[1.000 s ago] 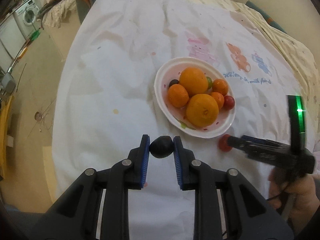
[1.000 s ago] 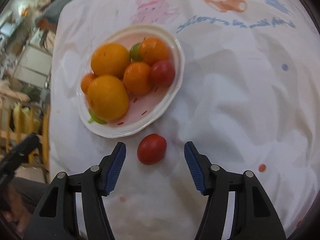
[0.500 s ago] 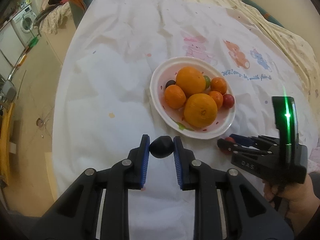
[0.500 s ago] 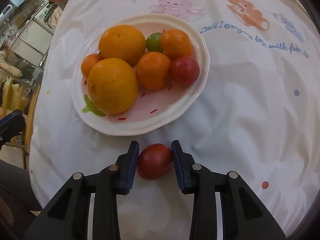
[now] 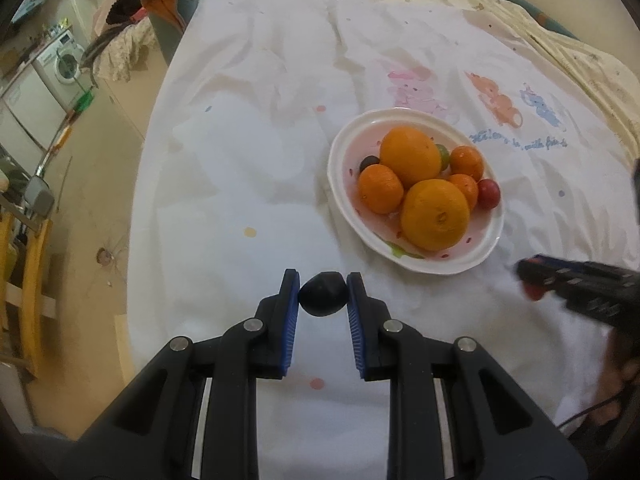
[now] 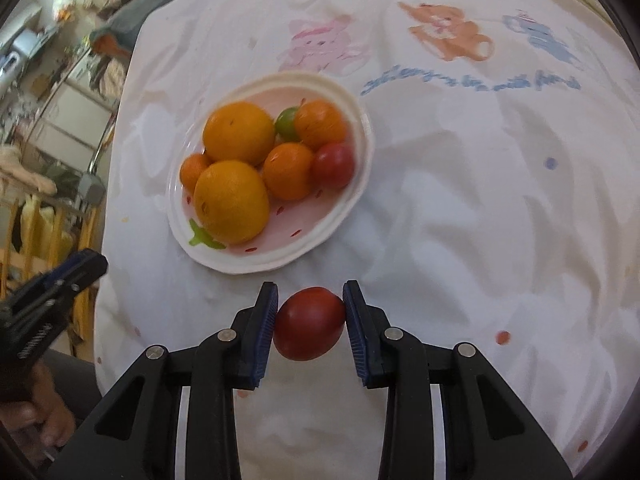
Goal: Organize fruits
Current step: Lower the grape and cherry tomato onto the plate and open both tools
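Note:
A white oval plate (image 5: 340, 184) (image 6: 352, 204) on the cloth-covered table holds several oranges (image 5: 435, 214) (image 6: 231, 201), a red tomato (image 6: 334, 165), a small green fruit (image 6: 287, 123) and a dark one (image 5: 368, 163). My left gripper (image 5: 323, 298) is shut on a small dark plum (image 5: 323, 299), held above the cloth to the near left of the plate. My right gripper (image 6: 309, 323) is shut on a red tomato (image 6: 309, 324), lifted just in front of the plate; it shows blurred at the right edge of the left wrist view (image 5: 536, 280).
The white tablecloth (image 5: 248, 168) carries cartoon animal prints (image 6: 448, 32) at the far right. The table's left edge drops to the floor, where a wooden chair (image 5: 24, 280) and a washing machine (image 5: 60, 68) stand. A hand (image 6: 36, 420) holds the left tool.
My right gripper closed on the red tomato beside the plate and lifted it off the cloth. The left gripper kept its hold on the dark plum and hardly moved.

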### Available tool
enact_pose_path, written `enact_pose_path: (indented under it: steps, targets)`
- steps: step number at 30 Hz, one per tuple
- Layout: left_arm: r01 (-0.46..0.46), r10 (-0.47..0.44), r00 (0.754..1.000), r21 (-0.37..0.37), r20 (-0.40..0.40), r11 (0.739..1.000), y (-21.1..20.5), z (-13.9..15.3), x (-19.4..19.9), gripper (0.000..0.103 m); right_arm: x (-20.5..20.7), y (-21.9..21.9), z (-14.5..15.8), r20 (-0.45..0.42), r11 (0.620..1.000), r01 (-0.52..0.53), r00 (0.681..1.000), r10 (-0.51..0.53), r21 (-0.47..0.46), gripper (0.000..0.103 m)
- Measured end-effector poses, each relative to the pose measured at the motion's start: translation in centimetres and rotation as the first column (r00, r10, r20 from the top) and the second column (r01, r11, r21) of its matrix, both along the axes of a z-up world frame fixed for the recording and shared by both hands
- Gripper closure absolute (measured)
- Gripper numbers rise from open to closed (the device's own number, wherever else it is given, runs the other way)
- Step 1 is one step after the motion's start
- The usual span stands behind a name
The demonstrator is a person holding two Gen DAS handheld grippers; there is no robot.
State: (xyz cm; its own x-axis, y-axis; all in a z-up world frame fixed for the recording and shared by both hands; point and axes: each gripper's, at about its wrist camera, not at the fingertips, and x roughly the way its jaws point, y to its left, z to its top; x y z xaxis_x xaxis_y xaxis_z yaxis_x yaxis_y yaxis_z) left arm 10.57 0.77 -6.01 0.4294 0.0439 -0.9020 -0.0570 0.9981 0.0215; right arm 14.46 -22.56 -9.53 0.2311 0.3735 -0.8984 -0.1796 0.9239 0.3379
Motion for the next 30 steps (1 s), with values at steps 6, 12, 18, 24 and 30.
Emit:
enact_pose_path:
  steps: [6, 12, 18, 24, 30]
  targets:
    - [-0.026, 0.026, 1.000, -0.041, 0.007, 0.999, 0.4, -0.3, 0.0, 0.083, -0.2, -3.8, 1.5, 0.012, 0.993, 0.114, 0.993, -0.114, 0.020, 0.068]
    - [-0.050, 0.054, 0.997, -0.065, 0.050, 0.997, 0.4, 1.4, 0.0, 0.083, -0.4, -4.8, 4.2, 0.103, 0.988, 0.144, 0.983, -0.149, 0.057, 0.068]
    - [-0.046, 0.048, 0.996, -0.035, 0.073, 0.998, 0.3, 3.2, 0.4, 0.083, -0.3, -5.0, 6.9, 0.196, 0.982, 0.138, 0.967, -0.162, 0.131, 0.068]
    - [-0.021, 0.023, 0.994, -0.020, 0.104, 1.000, 0.0, 4.8, 2.0, 0.083, 0.6, -4.4, 8.7, 0.266, 0.980, 0.096, 0.954, -0.140, 0.172, 0.067]
    - [0.029, -0.027, 0.990, -0.009, 0.138, 1.000, -1.5, 5.7, 4.0, 0.083, 2.5, -3.8, 9.3, 0.295, 0.982, 0.065, 0.948, -0.116, 0.176, 0.067]
